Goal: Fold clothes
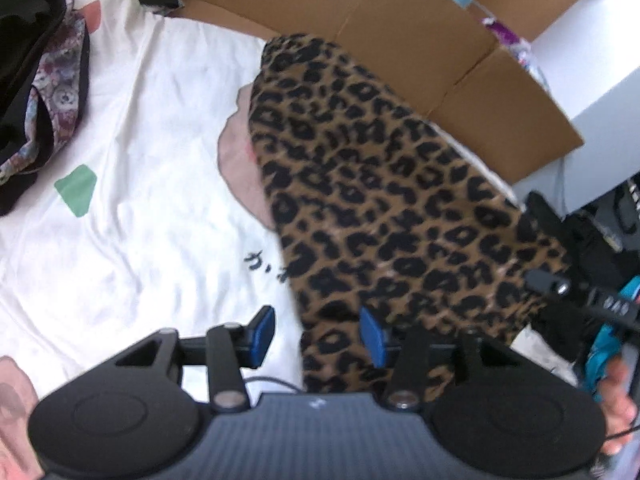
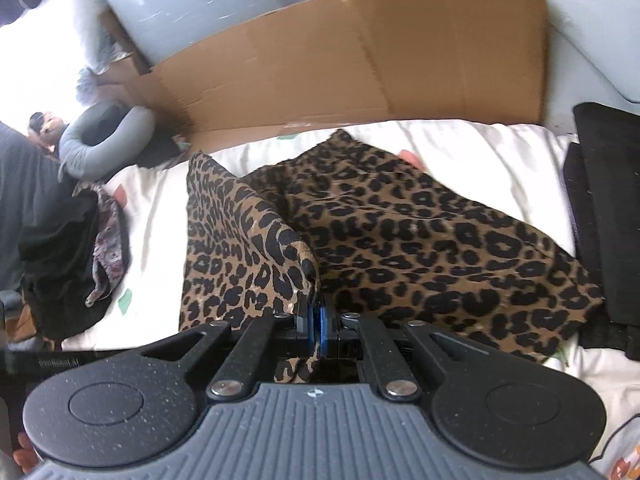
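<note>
A leopard-print garment (image 2: 420, 232) lies spread on a white printed sheet (image 2: 460, 148). My right gripper (image 2: 317, 320) is shut on a raised edge of it, and a fold of the cloth stands up to the left of the fingers. In the left wrist view the same leopard-print garment (image 1: 380, 208) hangs down in front of the camera. My left gripper (image 1: 320, 336) is open, its blue-padded fingers (image 1: 264, 332) wide apart. The cloth's lower edge passes between them, nearer the right finger, with neither pad pressing it.
A flattened cardboard sheet (image 2: 360, 60) stands along the far side of the bed. A dark floral garment pile (image 1: 44, 92) lies at the left, with a grey neck pillow (image 2: 104, 140) behind it. Black folded items (image 2: 608, 216) sit at the right edge. A hand (image 1: 616, 400) shows at lower right.
</note>
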{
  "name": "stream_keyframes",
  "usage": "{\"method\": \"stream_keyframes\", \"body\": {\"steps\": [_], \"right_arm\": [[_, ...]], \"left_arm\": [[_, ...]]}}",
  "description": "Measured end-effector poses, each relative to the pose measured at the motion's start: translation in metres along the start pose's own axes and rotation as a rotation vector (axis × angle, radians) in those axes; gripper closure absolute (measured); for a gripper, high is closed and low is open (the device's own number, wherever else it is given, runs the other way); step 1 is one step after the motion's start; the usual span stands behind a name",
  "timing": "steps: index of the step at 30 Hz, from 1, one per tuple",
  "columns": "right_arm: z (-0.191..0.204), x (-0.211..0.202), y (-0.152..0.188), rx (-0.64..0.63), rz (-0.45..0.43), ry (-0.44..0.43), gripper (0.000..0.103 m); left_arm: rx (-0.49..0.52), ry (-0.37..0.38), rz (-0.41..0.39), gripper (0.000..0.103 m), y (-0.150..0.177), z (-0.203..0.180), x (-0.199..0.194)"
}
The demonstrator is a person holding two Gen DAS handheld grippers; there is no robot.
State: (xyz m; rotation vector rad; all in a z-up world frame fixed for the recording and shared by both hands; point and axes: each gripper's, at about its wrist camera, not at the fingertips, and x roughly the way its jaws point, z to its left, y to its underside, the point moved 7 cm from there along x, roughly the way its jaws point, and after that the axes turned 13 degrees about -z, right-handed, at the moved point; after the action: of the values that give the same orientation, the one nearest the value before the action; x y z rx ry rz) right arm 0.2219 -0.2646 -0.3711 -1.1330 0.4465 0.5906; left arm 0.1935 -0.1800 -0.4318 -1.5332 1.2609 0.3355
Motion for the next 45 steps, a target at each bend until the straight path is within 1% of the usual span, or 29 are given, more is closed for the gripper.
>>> {"method": "stream_keyframes", "body": {"steps": [6,10,15,20,22,28,34,38,45], "right_arm": [[-0.024,-0.005,-0.007,0.029,-0.019,0.048,0.102],[-0.043,-0.009,-0.012,0.055,-0.030,0.081,0.103],[-0.067,-0.011,-0.014,0.074,-0.035,0.124,0.103],[-0.091,-0.011,-0.015,0.110,-0.035,0.160,0.103],[-0.100,-0.012,-0.016,0.129,-0.037,0.172,0.103],[-0.130,-0.012,-0.017,0.187,-0.040,0.208,0.103],[-0.156,-0.009,-0.012,0.231,-0.037,0.231,0.103],[-0.169,-0.009,-0.007,0.256,-0.032,0.241,0.103],[-0.184,-0.011,-0.002,0.301,-0.030,0.243,0.103]], "left_arm": [[0.030,0.007,0.022,0.053,0.010,-0.001,0.002],[0.037,0.011,0.032,0.052,0.013,0.006,0.001],[0.047,0.017,0.042,0.052,0.011,0.025,-0.002],[0.075,0.023,0.056,0.048,0.015,0.045,-0.005],[0.086,0.023,0.062,0.046,0.016,0.050,-0.007],[0.129,0.032,0.091,0.046,0.024,0.061,-0.013],[0.148,0.031,0.105,0.046,0.022,0.078,-0.022],[0.140,0.026,0.111,0.046,0.028,0.094,-0.026],[0.161,0.036,0.115,0.046,0.033,0.104,-0.026]]}}
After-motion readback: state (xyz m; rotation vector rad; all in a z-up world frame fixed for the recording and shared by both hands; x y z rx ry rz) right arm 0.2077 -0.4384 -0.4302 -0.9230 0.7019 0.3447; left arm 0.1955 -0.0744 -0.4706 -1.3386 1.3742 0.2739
